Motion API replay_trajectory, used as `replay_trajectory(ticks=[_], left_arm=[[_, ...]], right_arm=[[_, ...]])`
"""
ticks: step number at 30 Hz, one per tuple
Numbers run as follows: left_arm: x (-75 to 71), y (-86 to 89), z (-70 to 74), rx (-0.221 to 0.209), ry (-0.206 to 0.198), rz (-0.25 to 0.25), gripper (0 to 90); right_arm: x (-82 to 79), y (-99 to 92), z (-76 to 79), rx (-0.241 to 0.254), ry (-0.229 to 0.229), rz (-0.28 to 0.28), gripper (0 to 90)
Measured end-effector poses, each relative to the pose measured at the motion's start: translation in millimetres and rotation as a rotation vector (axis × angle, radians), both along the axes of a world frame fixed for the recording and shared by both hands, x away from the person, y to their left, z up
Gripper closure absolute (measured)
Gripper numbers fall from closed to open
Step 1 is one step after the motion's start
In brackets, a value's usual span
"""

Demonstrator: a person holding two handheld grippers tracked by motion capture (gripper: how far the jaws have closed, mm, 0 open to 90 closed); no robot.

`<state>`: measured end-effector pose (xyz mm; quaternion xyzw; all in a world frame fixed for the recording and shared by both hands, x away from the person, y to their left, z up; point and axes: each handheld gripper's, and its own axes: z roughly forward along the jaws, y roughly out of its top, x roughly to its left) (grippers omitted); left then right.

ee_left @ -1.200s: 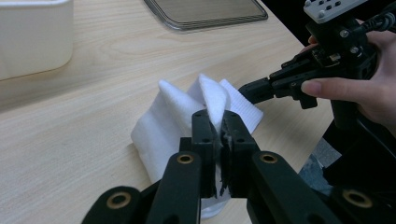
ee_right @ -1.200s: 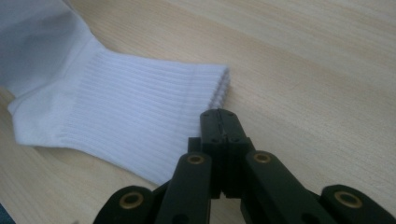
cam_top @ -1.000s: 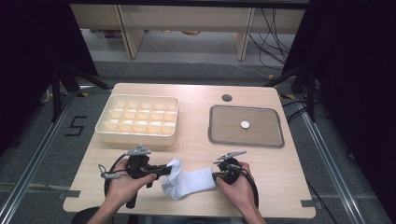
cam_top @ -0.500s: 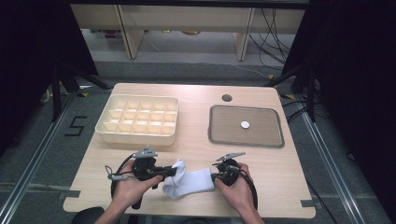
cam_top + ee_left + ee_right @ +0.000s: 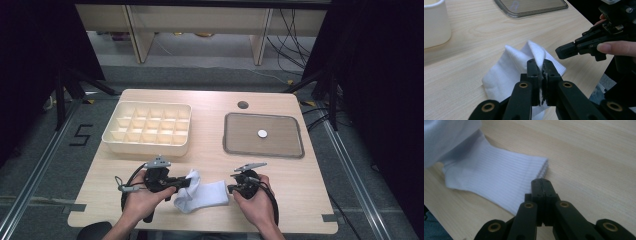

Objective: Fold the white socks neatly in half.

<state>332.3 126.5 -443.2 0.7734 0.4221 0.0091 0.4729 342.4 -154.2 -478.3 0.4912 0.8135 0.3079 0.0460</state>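
On the pale wooden counter (image 5: 210, 150) I see a cream plastic compartment box (image 5: 148, 129) at ten o'clock and a grey rectangular metal tray (image 5: 263, 135) at two. The white ribbed cotton sock (image 5: 202, 195) lies at six. My left claw (image 5: 539, 68) pinches a raised fold of it. My right claw (image 5: 541, 186) is closed with nothing between its jaws, tips just beside the cuff.

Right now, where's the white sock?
The white ribbed sock lies at the wooden table's near edge in the high view, between both tongs; the left tongs pinch its folded end.
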Motion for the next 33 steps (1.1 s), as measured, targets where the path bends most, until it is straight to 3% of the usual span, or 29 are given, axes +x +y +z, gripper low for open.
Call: replay_trajectory(ticks=[7, 9, 10, 14, 19, 27, 28, 33], left_arm=[[0.3, -4.5, -0.2, 0.017, 0.0, -0.001, 85.4], [1.3, -5.3, -1.5, 0.013, 0.003, -0.013, 85.3], [1.1, -6.4, -2.2, 0.012, 0.002, -0.005, 85.3], [2.4, -7.8, -3.8, 0.018, 0.01, -0.021, 85.3], [2.9, -10.5, -6.2, 0.018, 0.009, -0.008, 85.3], [4.9, -14.0, -9.2, 0.038, 0.016, -0.028, 85.3], [4.6, -15.3, -10.2, 0.037, 0.013, -0.018, 85.3], [4.6, -17.7, -13.2, 0.045, 0.021, -0.028, 85.3]], right_arm=[[-3.3, 6.7, -4.9, -0.005, 0.01, 0.014, 90.0], [-3.3, 7.9, -6.3, 0.003, 0.043, 0.01, 90.0], [-3.0, 7.4, -6.9, -0.011, 0.023, 0.015, 90.0], [-4.3, 8.6, -6.6, -0.007, 0.041, 0.013, 90.0], [-3.6, 10.6, -7.8, -0.009, 0.037, 0.015, 90.0], [-3.1, 13.6, -9.0, -0.008, 0.029, 0.024, 90.0], [-2.8, 13.9, -9.6, -0.006, 0.048, 0.03, 90.0], [-3.4, 17.5, -11.4, -0.002, 0.029, 0.04, 90.0]])
